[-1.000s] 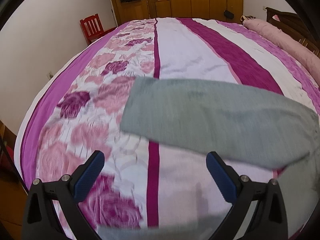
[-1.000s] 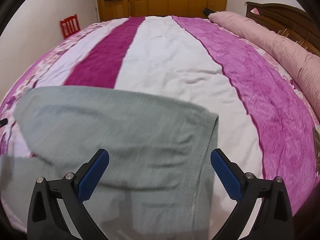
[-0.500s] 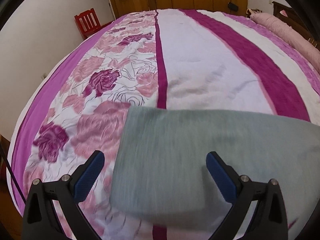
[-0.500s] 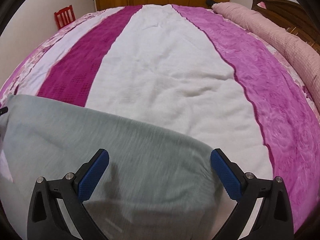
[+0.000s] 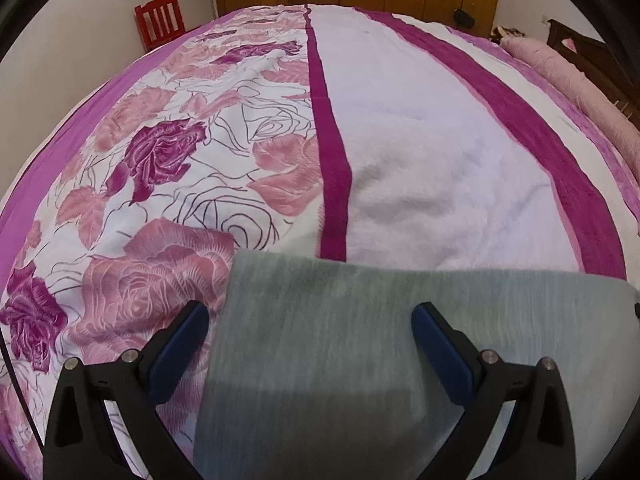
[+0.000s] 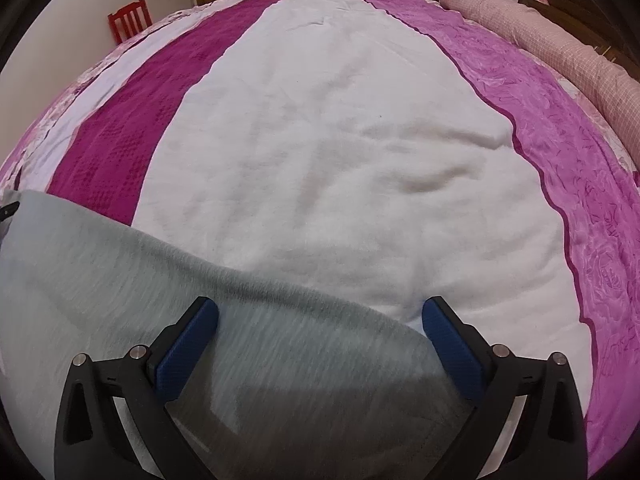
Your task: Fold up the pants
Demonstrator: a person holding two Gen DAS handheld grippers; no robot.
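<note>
Pants (image 5: 360,344), grey, are lying flat on the bedspread (image 5: 420,168). Left gripper (image 5: 310,342) is sitting jaws wide apart over their left edge, right gripper (image 6: 320,332) likewise spread over the right end. Neither is clamping fabric.

The pants (image 5: 360,340) are coloured plain grey-green. The bedspread (image 5: 420,168) is striped in white, magenta and purple, with pink roses printed along one side. Blue pads (image 6: 188,348) are fitted on black claws.
</note>
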